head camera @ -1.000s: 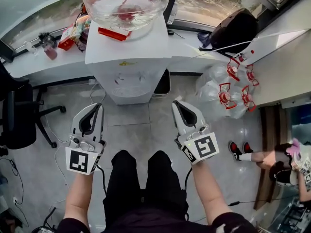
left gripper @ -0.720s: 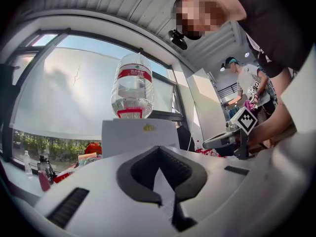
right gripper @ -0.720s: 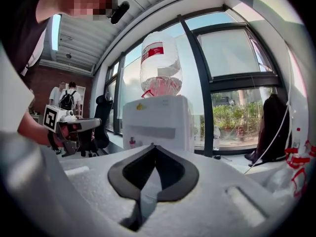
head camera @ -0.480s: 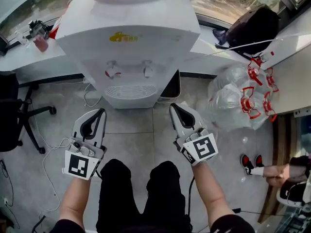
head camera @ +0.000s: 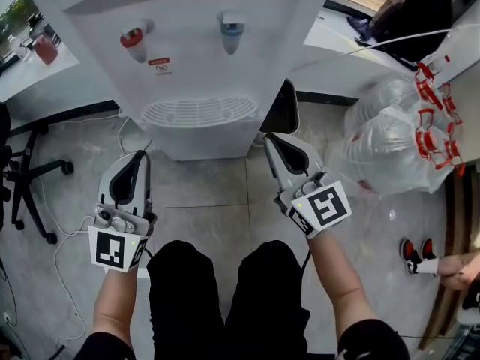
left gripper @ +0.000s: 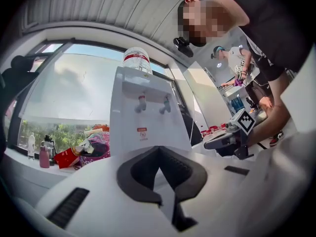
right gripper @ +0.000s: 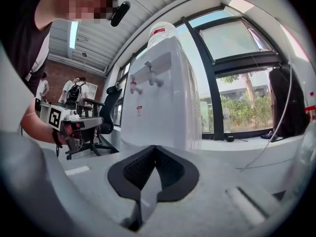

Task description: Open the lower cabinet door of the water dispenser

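Fingers first: both pairs are pinched shut with nothing in them. Your left gripper [head camera: 137, 156], lower left of the head view, and your right gripper [head camera: 271, 139], just right of centre, each show their pads meeting at the tips in their own views. That makes sense to me, since there's nothing to carry yet and closed jaws won't snag on anything.

Both point up the frame at the water dispenser [head camera: 195, 51], which fills the top centre, with the red tap [head camera: 133, 36] and blue tap [head camera: 232, 28] above the drip tray [head camera: 199, 112]. Neither gripper touches it. The right one sits just below the dispenser's lower right corner, and the left is a little further off, under the tray's left end.

The lower cabinet door [head camera: 199, 148] is the bit under that tray. From up here it's squashed into a thin white strip, so I can't tell where the handle or edge is. It looks shut to me. My guess is you'll have to spread one pair of fingers before you can hook it.
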The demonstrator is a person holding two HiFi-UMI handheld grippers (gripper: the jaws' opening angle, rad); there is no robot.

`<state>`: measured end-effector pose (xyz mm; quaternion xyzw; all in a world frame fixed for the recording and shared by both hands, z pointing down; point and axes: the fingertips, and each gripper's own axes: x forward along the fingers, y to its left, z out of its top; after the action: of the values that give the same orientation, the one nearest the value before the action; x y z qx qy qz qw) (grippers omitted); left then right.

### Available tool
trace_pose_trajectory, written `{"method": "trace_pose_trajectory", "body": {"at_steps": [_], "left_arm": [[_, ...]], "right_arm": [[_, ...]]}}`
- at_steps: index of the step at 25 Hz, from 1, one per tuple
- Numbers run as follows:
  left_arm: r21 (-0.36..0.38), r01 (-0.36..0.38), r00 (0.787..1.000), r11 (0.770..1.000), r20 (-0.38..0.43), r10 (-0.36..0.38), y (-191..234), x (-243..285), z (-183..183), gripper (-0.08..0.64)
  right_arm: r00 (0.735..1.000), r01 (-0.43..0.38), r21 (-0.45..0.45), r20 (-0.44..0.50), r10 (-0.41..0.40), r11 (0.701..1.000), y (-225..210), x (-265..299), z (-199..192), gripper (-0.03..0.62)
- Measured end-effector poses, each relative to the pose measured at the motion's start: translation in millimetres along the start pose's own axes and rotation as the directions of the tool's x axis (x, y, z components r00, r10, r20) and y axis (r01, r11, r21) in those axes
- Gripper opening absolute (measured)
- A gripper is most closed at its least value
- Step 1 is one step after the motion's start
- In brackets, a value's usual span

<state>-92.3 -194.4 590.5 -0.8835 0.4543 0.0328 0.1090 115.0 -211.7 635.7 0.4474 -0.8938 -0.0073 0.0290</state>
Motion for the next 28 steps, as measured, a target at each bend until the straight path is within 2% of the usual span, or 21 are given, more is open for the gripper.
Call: {"method": "trace_pose_trajectory", "body": {"at_steps": [6,11,16,21,28], "left_arm": [[0.013,-0.031,1.0,0.999,0.005,0.031,-3,-16,-31,0.008],[0.024,-0.016,1.0,1.0,-0.013,0.017,-9,-28,-24,0.008],[0.012,-0.043,0.999,0.999,0.0,0.043,-12,-29,-27,0.008],[0.028,-0.038,0.999,0.999,0.014,0.038,-20,-35,-15,0.008],[0.033,-0.065,0.998,0.997,-0.012,0.065,-12,-50,-28,0.008]], "right_arm": [[1.0,-0.015,0.011,0.021,0.015,1.0,5,1,-35,0.005],[1.0,0.001,-0.021,0.006,-0.001,1.0,-2,-4,-36,0.005],[1.0,0.022,0.024,0.005,-0.022,0.999,-11,8,-46,0.014],[1.0,-0.003,0.042,-0.008,0.003,0.999,-13,17,-54,0.026],[1.0,0.016,0.084,-0.012,-0.015,0.996,-28,28,-73,0.172]]}}
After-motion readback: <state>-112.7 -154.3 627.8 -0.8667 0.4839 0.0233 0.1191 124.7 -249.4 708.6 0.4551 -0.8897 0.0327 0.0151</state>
